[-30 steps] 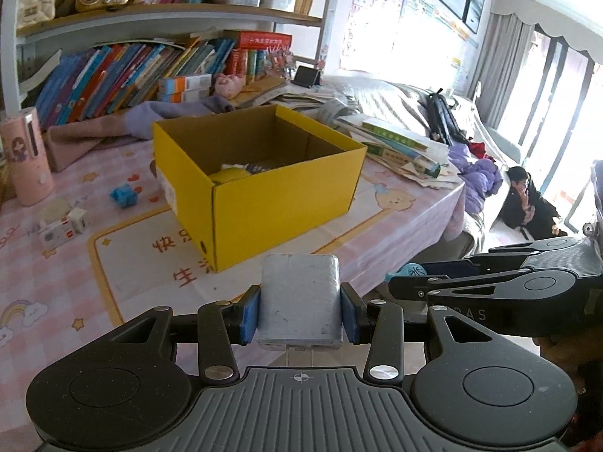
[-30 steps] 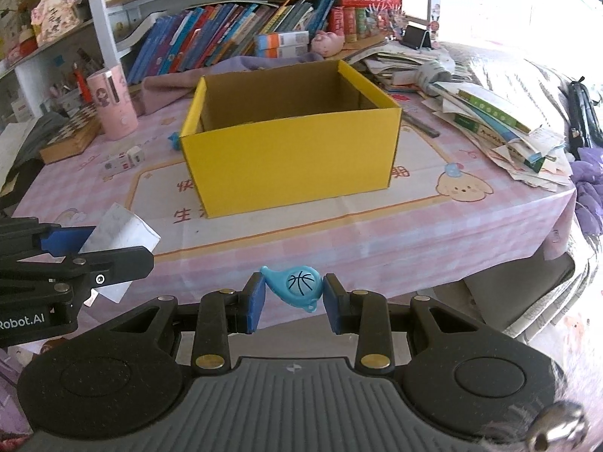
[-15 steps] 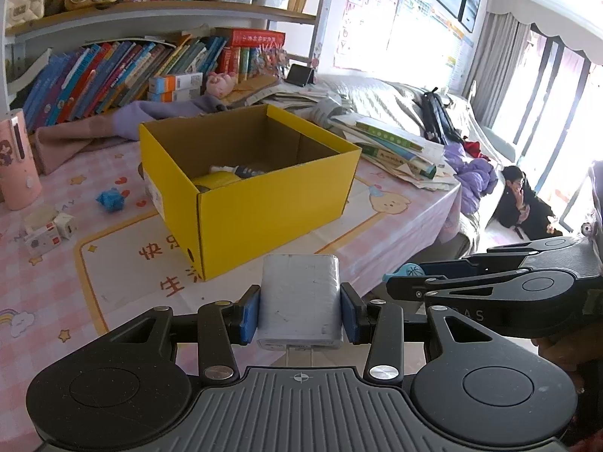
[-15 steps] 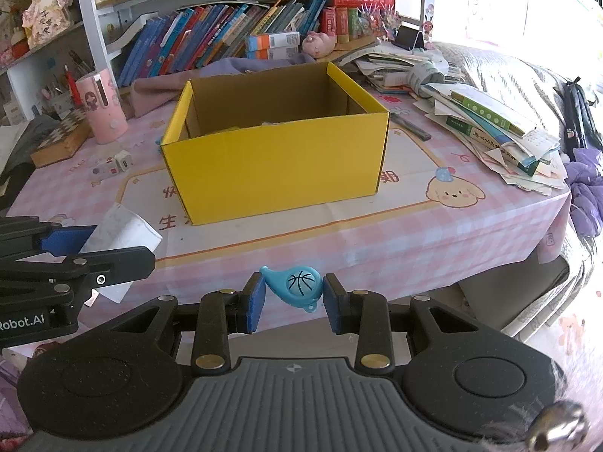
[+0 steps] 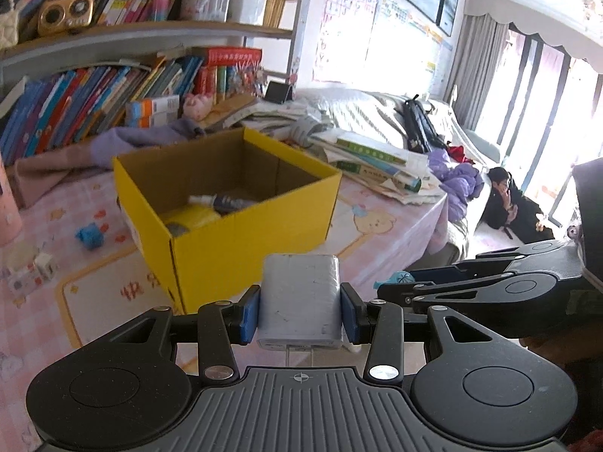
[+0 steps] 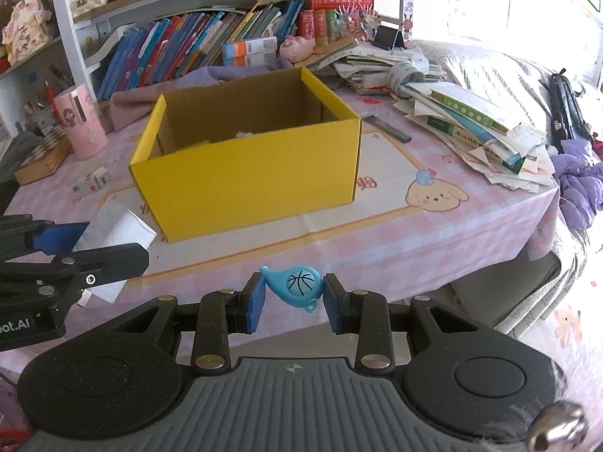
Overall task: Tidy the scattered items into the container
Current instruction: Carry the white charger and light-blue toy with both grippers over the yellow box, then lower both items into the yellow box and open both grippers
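An open yellow cardboard box (image 5: 241, 233) (image 6: 248, 184) stands on the pink checked tablecloth, with a yellow item and a small bottle (image 5: 215, 200) lying inside. My left gripper (image 5: 299, 309) is shut on a grey-white tissue pack (image 5: 299, 293), held in front of the box's near corner. My right gripper (image 6: 292, 301) is shut on a small blue whistle with a basketball print (image 6: 296, 285), hanging short of the table's front edge. In the right wrist view, the left gripper (image 6: 68, 252) and its tissue pack (image 6: 113, 233) show at the left.
A blue toy (image 5: 89, 235), small white blocks (image 5: 32, 273) and a pink cup (image 6: 81, 126) lie left of the box. Stacked books and papers (image 6: 478, 132) crowd the right of the table. Bookshelves (image 6: 211, 49) rise behind. A person (image 5: 508, 203) sits on the floor far right.
Both grippers have drifted toward the box with their loads. It looks larger and sits further right in both views, and more of its inside shows in the left wrist view.
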`<state>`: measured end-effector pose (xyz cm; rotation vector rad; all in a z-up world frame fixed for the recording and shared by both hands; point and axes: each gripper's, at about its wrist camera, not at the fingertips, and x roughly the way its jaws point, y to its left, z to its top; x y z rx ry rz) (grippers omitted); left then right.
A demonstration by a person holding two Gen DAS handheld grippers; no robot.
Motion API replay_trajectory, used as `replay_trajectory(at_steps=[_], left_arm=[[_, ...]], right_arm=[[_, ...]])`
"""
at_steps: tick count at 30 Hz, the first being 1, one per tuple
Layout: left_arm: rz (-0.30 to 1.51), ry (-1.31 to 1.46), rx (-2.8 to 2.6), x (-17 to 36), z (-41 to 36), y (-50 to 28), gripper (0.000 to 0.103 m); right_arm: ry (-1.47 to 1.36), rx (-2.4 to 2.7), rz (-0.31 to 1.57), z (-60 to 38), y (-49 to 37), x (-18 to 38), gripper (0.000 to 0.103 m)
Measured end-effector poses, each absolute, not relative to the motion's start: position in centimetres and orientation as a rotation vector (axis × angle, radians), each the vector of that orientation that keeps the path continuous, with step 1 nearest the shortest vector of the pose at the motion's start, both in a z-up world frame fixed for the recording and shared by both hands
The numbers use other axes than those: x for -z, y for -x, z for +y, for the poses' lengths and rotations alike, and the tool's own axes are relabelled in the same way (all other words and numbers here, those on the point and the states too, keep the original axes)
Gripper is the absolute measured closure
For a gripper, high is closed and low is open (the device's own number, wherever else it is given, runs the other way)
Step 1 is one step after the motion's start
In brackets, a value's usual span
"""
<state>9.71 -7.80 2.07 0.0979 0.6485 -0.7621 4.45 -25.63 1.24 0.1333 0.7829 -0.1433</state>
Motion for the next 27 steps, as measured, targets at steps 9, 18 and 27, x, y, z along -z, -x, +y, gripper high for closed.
replay_trajectory(at_steps=[9,18,27], left_arm=[[0.572,-0.102,0.738,-3.6,-8.6,-11.8,0.061],[0.517,-0.102,0.682,-4.8,-10.1,-15.3,0.061],[0.522,-0.103,0.589,-5.0,-12.4,-20.6,0.061]], right_arm=[[-0.109,0.12,0.734,-26.4,-6.8,-2.5,0.072],[-0.062,0.084,0.647,-28.4,-11.1,-4.8,0.072],[-0.003,-0.022,0.639,-30.4,-17.8,-5.0,0.072]])
